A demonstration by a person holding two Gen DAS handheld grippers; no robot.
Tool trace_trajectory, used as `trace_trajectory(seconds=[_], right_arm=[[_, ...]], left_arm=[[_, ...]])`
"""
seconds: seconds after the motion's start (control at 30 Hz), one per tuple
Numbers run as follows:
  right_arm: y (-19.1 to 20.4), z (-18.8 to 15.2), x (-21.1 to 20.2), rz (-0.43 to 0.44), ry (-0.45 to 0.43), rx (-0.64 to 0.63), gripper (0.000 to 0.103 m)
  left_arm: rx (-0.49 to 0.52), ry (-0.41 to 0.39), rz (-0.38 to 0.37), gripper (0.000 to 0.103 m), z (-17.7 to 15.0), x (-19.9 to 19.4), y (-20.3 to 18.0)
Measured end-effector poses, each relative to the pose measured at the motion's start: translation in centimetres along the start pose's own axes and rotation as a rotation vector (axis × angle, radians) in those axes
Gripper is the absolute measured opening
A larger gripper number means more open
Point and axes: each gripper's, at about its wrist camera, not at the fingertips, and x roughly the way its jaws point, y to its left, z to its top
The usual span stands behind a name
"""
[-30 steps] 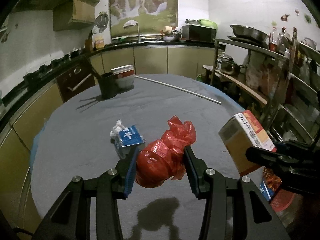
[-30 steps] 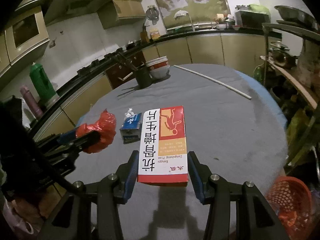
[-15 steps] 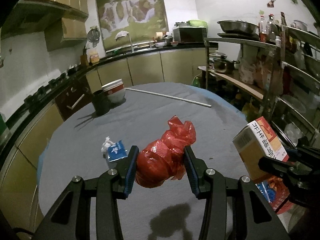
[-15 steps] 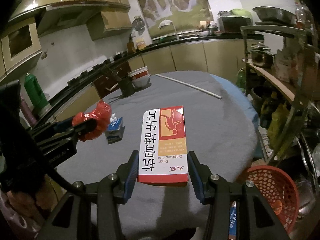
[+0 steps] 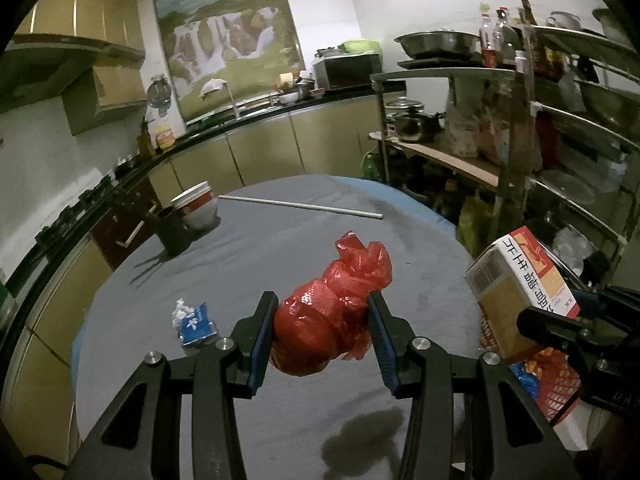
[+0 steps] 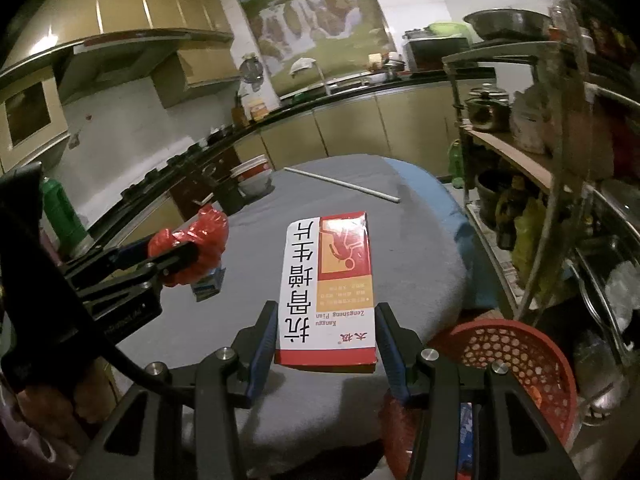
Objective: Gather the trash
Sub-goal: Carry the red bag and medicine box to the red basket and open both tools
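My left gripper (image 5: 322, 322) is shut on a crumpled red plastic bag (image 5: 332, 312) and holds it above the round grey table (image 5: 280, 240). My right gripper (image 6: 326, 330) is shut on a red and white medicine box (image 6: 328, 288), held near the table's right edge. The box also shows in the left wrist view (image 5: 520, 292), and the bag in the right wrist view (image 6: 192, 248). A red mesh trash basket (image 6: 520, 360) stands on the floor below the right gripper. A small blue packet with crumpled white tissue (image 5: 194, 322) lies on the table.
A dark cup (image 5: 172, 232) and stacked bowls (image 5: 196, 208) stand at the table's far left. A long white rod (image 5: 300, 205) lies across the far side. A metal shelf rack (image 5: 540, 160) with pots and bottles stands to the right. Kitchen counters run behind.
Both grippers have pulled back and risen with their loads. The table and the blue packet look farther away, and the red basket has come fully into the right wrist view.
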Motion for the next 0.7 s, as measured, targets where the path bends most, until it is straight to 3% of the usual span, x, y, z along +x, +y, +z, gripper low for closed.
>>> trace_trajectory(seconds=[0.7], right_arm=[[-7.6,-2.6,-1.8,-0.072,0.011,0.14,0.051]], left_arm=[[0.146,0.037,-0.082,0.047,0.7,1.9,-7.9]])
